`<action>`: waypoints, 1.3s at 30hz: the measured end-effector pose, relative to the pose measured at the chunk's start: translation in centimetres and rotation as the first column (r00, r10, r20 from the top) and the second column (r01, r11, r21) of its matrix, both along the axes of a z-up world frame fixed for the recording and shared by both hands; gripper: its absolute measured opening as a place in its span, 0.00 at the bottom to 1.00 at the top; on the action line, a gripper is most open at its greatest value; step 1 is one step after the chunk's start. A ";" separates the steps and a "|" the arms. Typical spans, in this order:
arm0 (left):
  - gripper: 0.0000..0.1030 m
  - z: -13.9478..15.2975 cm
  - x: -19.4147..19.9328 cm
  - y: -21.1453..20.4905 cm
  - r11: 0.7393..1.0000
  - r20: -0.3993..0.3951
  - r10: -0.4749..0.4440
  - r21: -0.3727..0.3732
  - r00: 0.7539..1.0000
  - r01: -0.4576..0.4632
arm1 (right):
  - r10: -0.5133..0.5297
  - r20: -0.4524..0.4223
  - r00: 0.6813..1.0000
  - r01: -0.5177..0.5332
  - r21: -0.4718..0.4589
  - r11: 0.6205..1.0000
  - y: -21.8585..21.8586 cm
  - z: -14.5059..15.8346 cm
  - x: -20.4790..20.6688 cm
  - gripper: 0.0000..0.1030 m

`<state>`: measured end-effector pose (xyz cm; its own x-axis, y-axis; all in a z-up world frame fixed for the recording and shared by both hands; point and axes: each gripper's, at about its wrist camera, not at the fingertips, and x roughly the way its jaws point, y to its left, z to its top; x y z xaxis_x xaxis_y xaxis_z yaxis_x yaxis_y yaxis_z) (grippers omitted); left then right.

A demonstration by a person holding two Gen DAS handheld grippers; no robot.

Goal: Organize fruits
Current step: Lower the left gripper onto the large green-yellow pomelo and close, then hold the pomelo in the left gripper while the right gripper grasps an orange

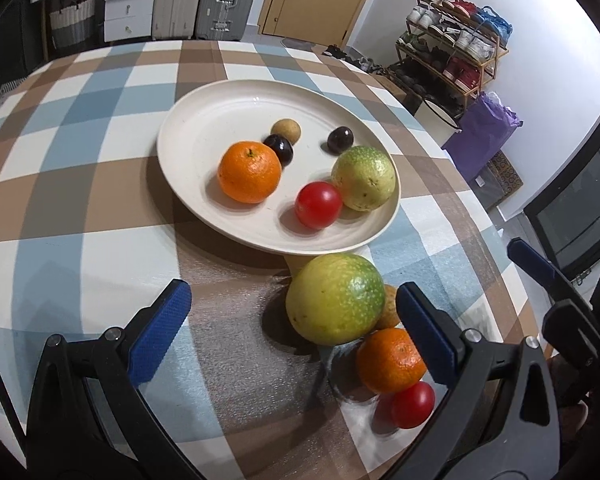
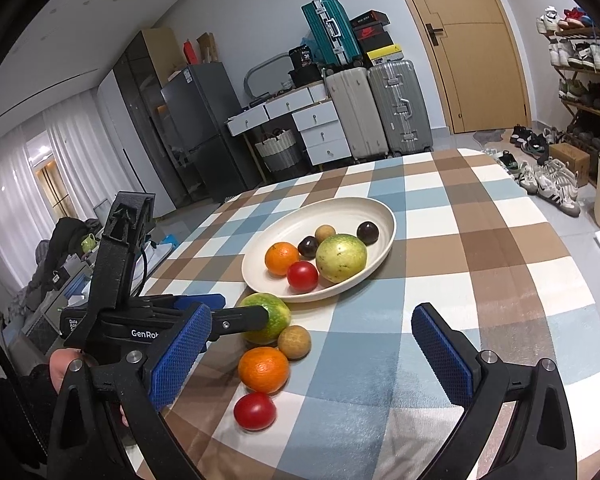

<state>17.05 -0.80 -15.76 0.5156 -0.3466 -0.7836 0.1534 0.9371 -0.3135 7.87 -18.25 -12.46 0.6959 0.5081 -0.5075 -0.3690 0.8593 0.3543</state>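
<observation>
Sorting fruit onto the cream plate (image 1: 188, 128), with the job roughly half done. Already on the plate: an orange (image 1: 249, 172), a red tomato (image 1: 318, 205), a green-yellow passion fruit (image 1: 364, 178), two dark plums (image 1: 280, 150) and a small tan longan (image 1: 286, 131). Left on the checked worktop (image 1: 80, 200), just off the plate's rim at 6 o'clock: a large green passion fruit (image 1: 334, 298), a second orange (image 1: 390, 360), a second tomato (image 1: 413, 404) and a tan longan (image 2: 294, 342), strung in a close line from plate toward camera.

Left claw (image 1: 292, 332) spread wide and holding nothing, hovering low with the large green passion fruit between its blue pads (image 1: 160, 332), nearer the right-hand pad at 3 o'clock; no contact visible. Seen from the right wrist view, the same claw coming in from 9 o'clock, one finger crossing in front of that fruit. Right claw (image 2: 312, 364) also wide open and empty, held back above the worktop, with the loose orange and tomato near its left pad.

Step in hand, by judgement: lining up on the large green passion fruit. Next move likely calling for shifting right to centre the fruit, lowering, closing gently on its widest part without nudging the longan and orange touching or just beside it, then lifting toward the bare 9 o'clock side of the plate.
</observation>
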 end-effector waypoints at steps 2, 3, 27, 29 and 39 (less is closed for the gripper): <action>0.98 -0.2 0.2 -0.1 1.000 -0.004 -0.007 -0.012 1.000 0.007 | -0.001 -0.005 1.000 0.001 0.002 1.000 -0.1 -0.2 0.2 0.99; 0.97 -0.2 0.3 -0.1 1.000 -0.005 -0.010 -0.016 1.000 0.010 | -0.002 -0.008 1.000 0.002 0.004 1.000 -0.1 -0.3 0.3 0.99; 0.47 0.1 -0.6 0.3 0.992 -0.031 -0.071 -0.107 0.997 0.068 | 0.006 -0.022 1.000 -0.006 -0.004 1.000 0.5 -0.1 0.2 0.99; 0.47 0.5 -1.0 0.6 0.992 -0.018 -0.070 -0.105 0.997 0.068 | 0.004 -0.022 1.000 -0.004 -0.011 1.000 0.7 0.1 0.2 0.99; 0.47 1.9 -3.1 3.5 0.993 0.023 -0.027 -0.116 0.999 0.030 | 0.016 -0.032 0.999 -0.018 -0.053 0.998 2.0 0.4 0.4 0.99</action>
